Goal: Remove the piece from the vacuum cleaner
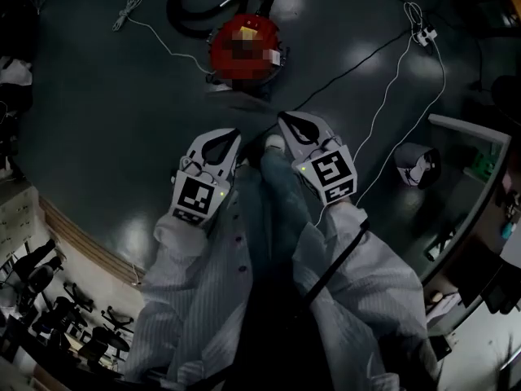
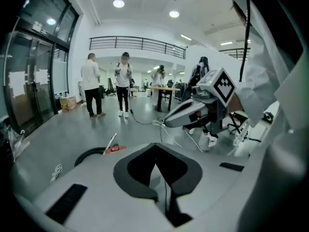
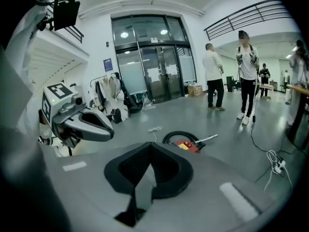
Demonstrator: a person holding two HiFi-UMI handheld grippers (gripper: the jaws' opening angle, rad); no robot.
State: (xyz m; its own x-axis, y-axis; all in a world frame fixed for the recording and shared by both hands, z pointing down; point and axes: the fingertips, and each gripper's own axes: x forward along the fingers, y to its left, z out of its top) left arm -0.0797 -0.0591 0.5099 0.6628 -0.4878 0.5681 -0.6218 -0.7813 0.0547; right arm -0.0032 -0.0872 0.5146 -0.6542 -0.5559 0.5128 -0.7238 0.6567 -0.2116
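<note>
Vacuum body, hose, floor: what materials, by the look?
The vacuum cleaner is likely hard plastic: a glossy red, rounded moulded shell. The hose is probably flexible plastic or rubber: matt black, lying in a loop. The floor is smooth, grey and coated or polished. Ceiling lights reflect in it, but the exact material is unclear.

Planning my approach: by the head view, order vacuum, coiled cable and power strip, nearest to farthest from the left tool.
1. Vacuum, straight ahead of the left tool.
2. Coiled cable, upper left.
3. Power strip, upper right.
</note>
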